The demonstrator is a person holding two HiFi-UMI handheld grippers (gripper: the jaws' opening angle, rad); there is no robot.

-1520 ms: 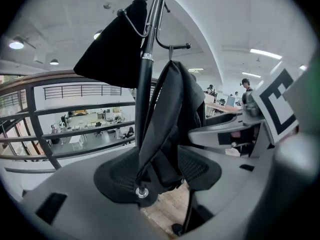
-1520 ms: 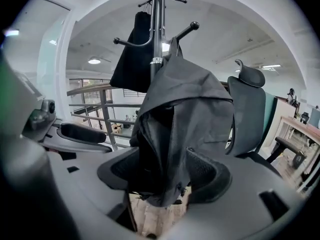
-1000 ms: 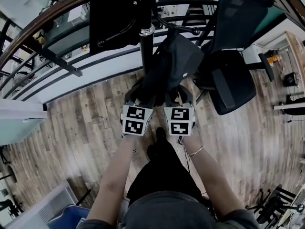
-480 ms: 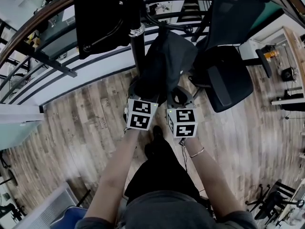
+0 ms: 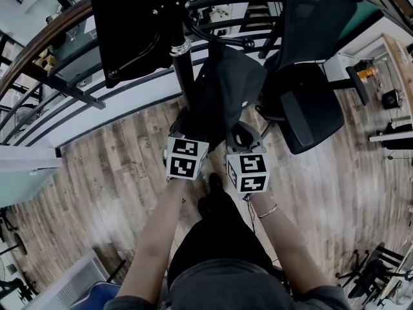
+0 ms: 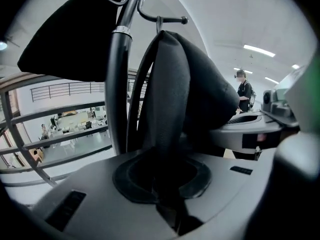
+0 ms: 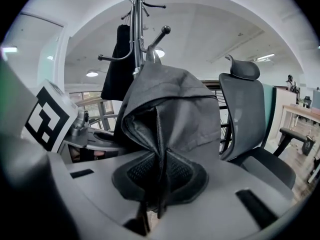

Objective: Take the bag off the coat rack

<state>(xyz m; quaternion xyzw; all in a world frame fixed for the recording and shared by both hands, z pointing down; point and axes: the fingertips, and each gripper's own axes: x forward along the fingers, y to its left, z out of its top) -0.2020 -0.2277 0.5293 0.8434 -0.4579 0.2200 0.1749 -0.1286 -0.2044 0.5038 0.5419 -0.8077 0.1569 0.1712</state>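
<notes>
Both tools (image 6: 161,186) (image 7: 160,184) freshly tight on bag (image 5: 229,86)

Dk gray bag (image 5: 227,90) hangs on coat rack (image 5: 182,70) hook, upright.

I see the bag (image 5: 227,86) as dark grey matt woven cloth, softly creased, with a zip seam along one edge. The coat rack (image 5: 181,66) has a smooth, glossy black metal pole with a bright chrome collar. Below, the floor (image 5: 110,166) is pale wood plank with a streaky, worn-looking grain, and the office chair (image 5: 310,108) is covered in matt dark fabric.
</notes>
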